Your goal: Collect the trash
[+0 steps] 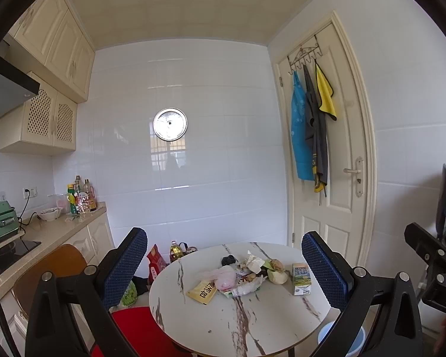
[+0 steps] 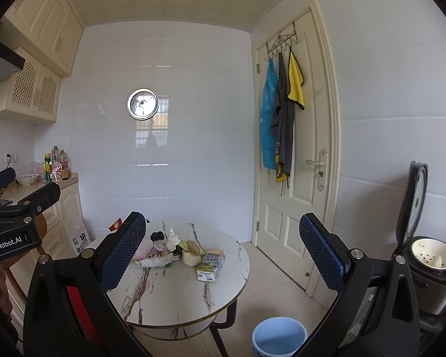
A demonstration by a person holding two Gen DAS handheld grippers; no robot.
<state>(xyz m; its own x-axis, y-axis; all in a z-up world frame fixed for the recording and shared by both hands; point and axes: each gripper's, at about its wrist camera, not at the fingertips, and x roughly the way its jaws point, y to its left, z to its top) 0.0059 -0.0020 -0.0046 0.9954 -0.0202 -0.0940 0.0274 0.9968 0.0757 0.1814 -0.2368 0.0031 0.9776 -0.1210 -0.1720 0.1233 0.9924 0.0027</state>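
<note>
White marble-veined, the round table (image 1: pixel 223 321) fills the lower middle of both views, its bare top spreading toward six o'clock. At its far side, toward twelve o'clock, lies the trash heap (image 1: pixel 243 273): crumpled wrappers, a pink bag (image 1: pixel 224 278) and a yellow sachet (image 1: pixel 202 291) at nine o'clock of the heap, a green-and-white carton (image 2: pixel 211 263) standing at three o'clock. On the floor at five o'clock of the table sits a blue bin (image 2: pixel 279 336). The left gripper (image 1: pixel 224 270) and the right gripper (image 2: pixel 223 253) both hang short of the table with jaws spread wide apart, nothing between the blue pads, well apart from the trash.
</note>
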